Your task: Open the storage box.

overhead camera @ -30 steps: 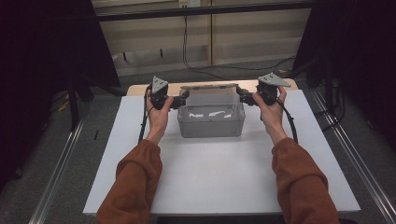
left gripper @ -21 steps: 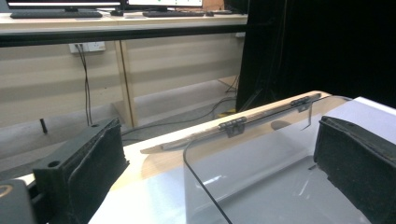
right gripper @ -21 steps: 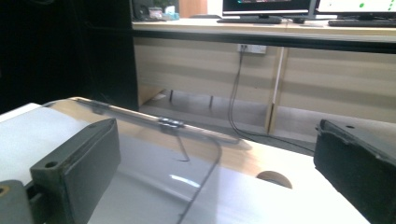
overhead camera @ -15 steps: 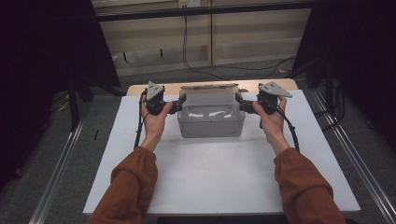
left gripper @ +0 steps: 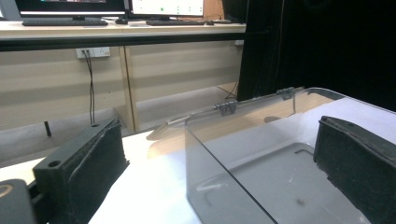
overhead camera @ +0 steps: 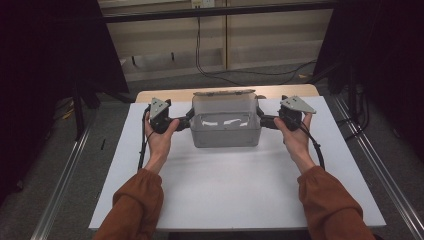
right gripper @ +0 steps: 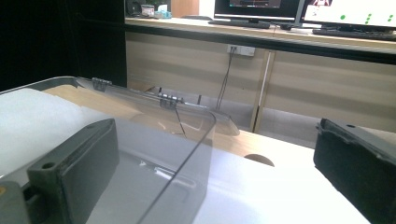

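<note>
A clear plastic box (overhead camera: 226, 134) stands at the far middle of the white table top (overhead camera: 225, 195), its hinged lid (overhead camera: 223, 93) folded back behind it. My left gripper (overhead camera: 188, 123) is at the box's left wall and my right gripper (overhead camera: 262, 120) is at its right wall. In the left gripper view my left gripper (left gripper: 224, 168) straddles the clear wall (left gripper: 219, 154), one jaw outside and one inside, both standing off it. The right gripper view shows my right gripper (right gripper: 210, 177) straddling the other wall (right gripper: 187, 154) the same way. Both grippers are open.
A wooden table edge (overhead camera: 165, 95) shows behind the white top. Metal rails (overhead camera: 60, 190) run along the floor on both sides. Past the table are a low wall with hanging cables (overhead camera: 200, 45), and a desk with monitors (left gripper: 70, 9).
Both grippers have come slightly lower and nearer to the person along the box's side walls. The box has stayed where it was.
</note>
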{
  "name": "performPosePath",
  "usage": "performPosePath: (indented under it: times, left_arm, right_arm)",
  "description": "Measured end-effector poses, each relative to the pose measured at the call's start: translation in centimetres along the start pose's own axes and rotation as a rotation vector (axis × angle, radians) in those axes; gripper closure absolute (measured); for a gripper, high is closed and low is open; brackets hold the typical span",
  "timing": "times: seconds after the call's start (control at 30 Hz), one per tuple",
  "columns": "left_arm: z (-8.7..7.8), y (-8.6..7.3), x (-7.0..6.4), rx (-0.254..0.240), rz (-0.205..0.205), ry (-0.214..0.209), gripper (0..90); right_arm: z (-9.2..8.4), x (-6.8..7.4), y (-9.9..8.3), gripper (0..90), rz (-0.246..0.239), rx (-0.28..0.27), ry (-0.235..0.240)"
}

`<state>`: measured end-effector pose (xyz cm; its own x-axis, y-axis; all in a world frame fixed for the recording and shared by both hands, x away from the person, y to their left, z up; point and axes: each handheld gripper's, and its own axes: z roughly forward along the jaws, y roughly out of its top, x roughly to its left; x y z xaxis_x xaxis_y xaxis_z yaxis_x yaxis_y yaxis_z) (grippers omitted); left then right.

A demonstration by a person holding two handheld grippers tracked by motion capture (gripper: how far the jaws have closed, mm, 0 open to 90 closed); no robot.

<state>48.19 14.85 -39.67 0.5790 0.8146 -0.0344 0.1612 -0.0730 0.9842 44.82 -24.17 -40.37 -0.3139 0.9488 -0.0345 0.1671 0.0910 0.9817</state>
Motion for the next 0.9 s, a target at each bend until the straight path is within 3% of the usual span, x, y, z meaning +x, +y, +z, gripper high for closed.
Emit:
performPosePath:
  times: [0.23,0.43,0.5,0.73,0.9]
  left_arm:
    - [-1.5,-0.7,-0.9,-0.014,0.000,-0.034,1.8]
    - [-2.5,-1.2,-0.9,-0.016,-0.019,-0.025,2.3]
    - [-3.0,-1.4,-0.8,-0.018,-0.014,-0.023,2.3]
    - [-4.1,-1.8,-0.8,-0.028,-0.026,-0.013,2.3]
    - [-5.0,-2.2,-0.8,-0.030,-0.009,0.004,2.3]
  right_arm:
    - [-1.2,-0.3,-0.6,0.0,0.022,-0.008,-0.010]
    - [-2.2,-0.1,-0.9,0.0,0.005,-0.011,-0.015]
    - [-2.8,-0.1,-1.0,0.0,0.052,-0.018,-0.002]
    - [-3.8,-0.2,-1.5,0.2,0.043,-0.014,-0.018]
    - [-4.6,0.1,-1.7,0.4,0.021,-0.030,-0.031]
